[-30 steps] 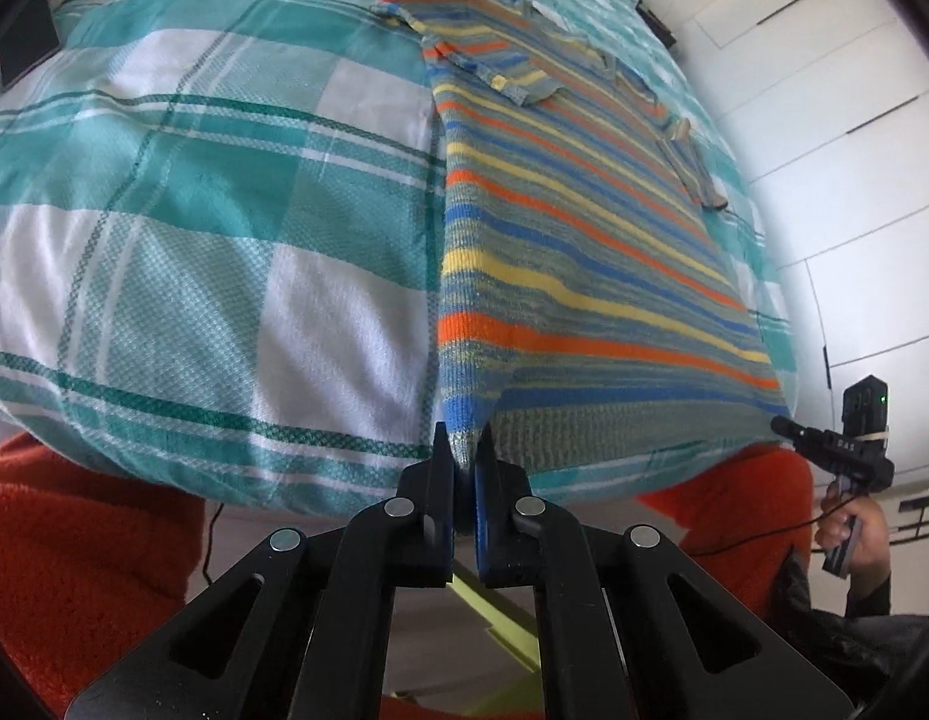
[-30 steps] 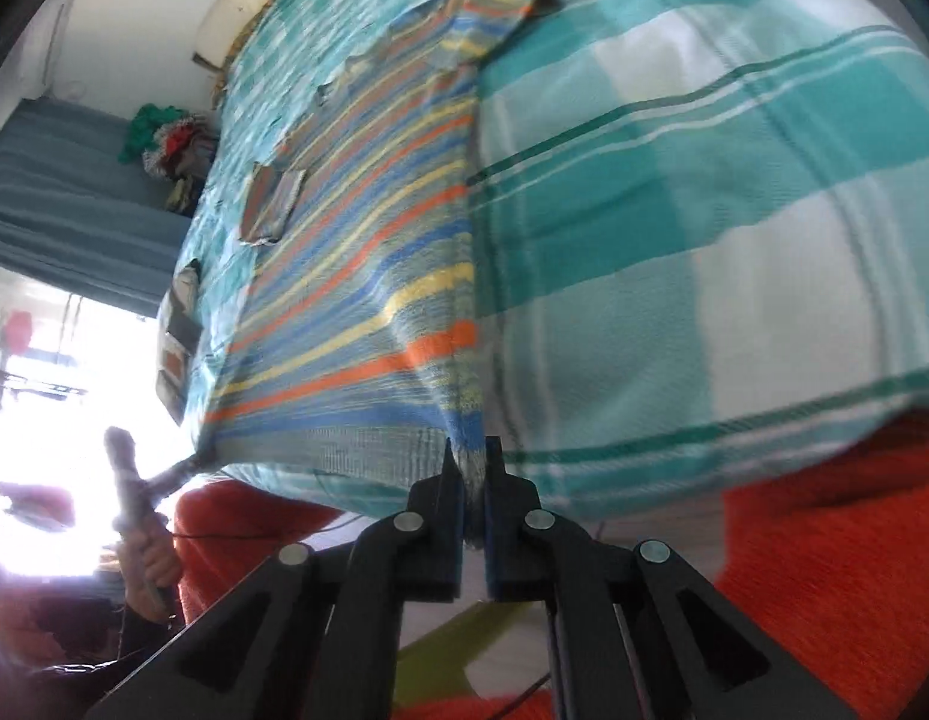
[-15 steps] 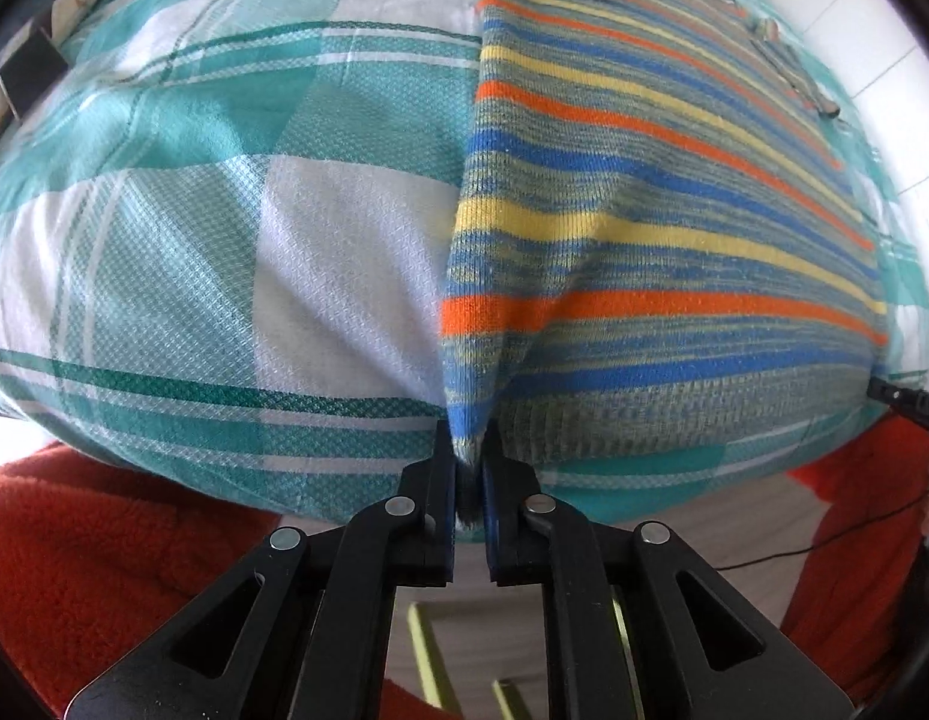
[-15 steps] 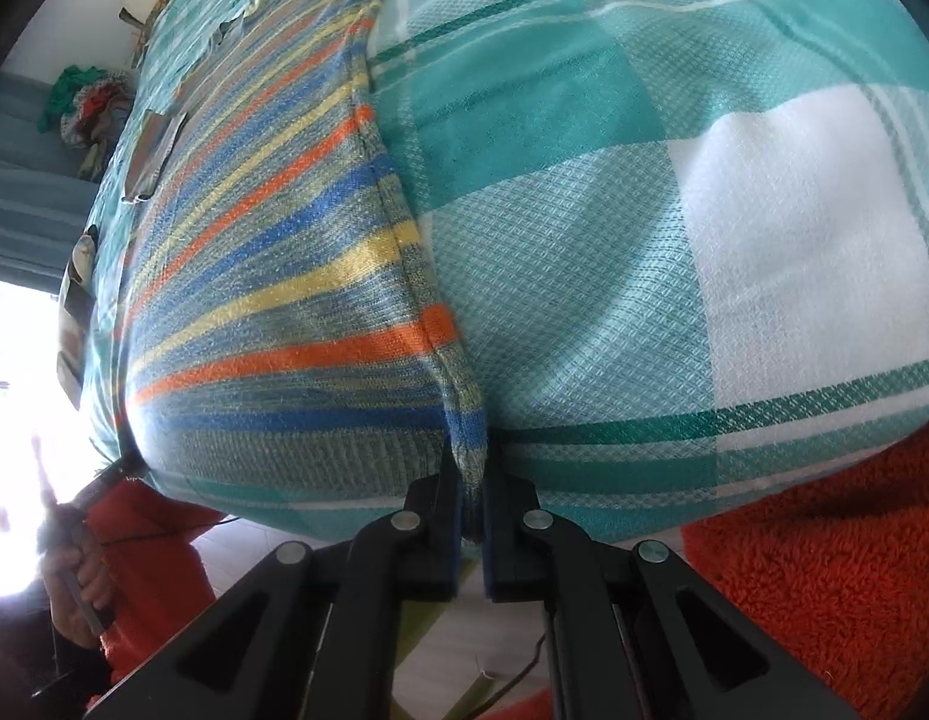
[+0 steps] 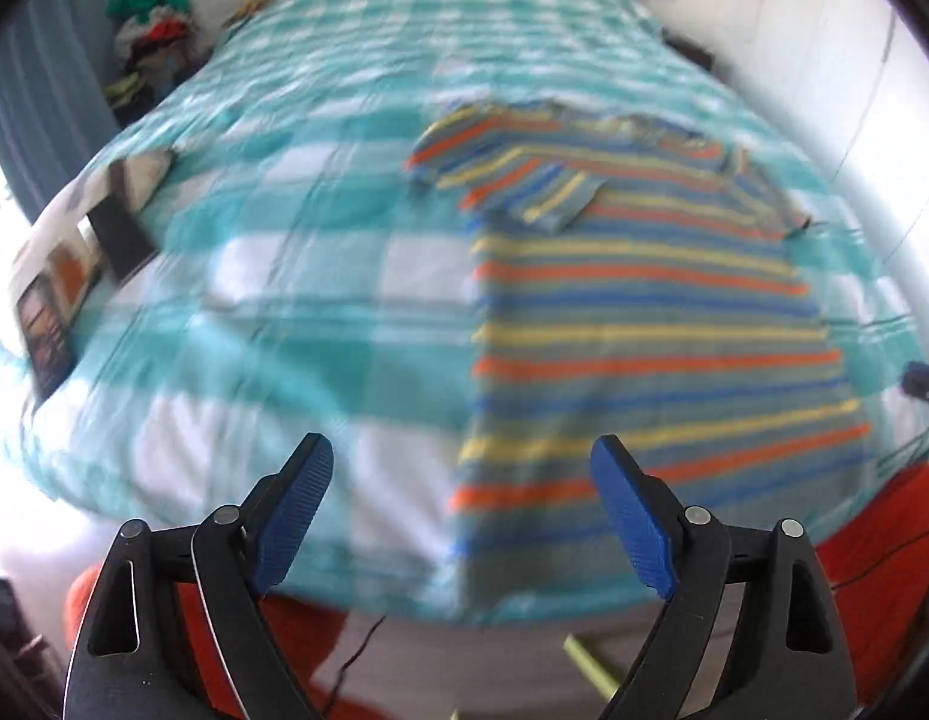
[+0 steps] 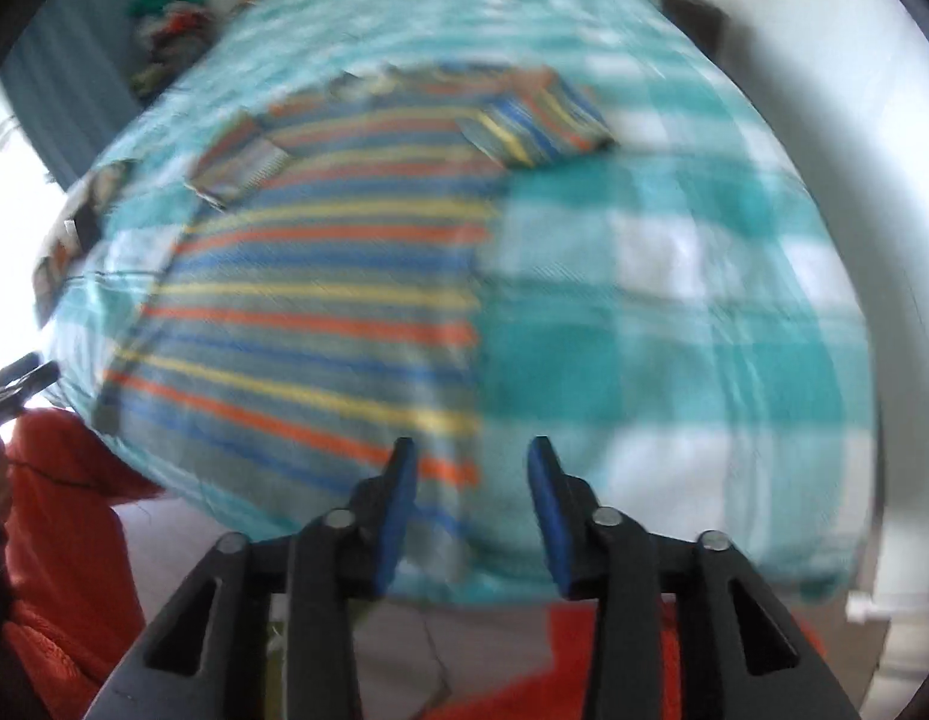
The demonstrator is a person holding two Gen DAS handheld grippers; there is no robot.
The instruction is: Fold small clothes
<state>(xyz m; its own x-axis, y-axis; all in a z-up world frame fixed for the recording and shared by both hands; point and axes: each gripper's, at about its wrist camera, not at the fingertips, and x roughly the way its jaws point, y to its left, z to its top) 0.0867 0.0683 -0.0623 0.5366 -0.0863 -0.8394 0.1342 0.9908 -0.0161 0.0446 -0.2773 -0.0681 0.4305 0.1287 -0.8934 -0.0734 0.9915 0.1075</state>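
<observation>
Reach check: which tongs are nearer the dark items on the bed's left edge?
Left tongs: at the shirt's left hem corner, dark items beyond. Right tongs: at its right corner. Both just opened, gripping nothing.

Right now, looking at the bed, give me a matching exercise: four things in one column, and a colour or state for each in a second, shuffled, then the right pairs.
Things:
1. left gripper
2. striped shirt
3. bedcover
4. rug

Descriptions:
A. teal and white checks
B. jaws wide apart, nothing between the pads
C. orange-red, on the floor by the bed
D. lying flat on the bed, orange, yellow and blue bands

Pairs: 1-B, 2-D, 3-A, 4-C
</observation>
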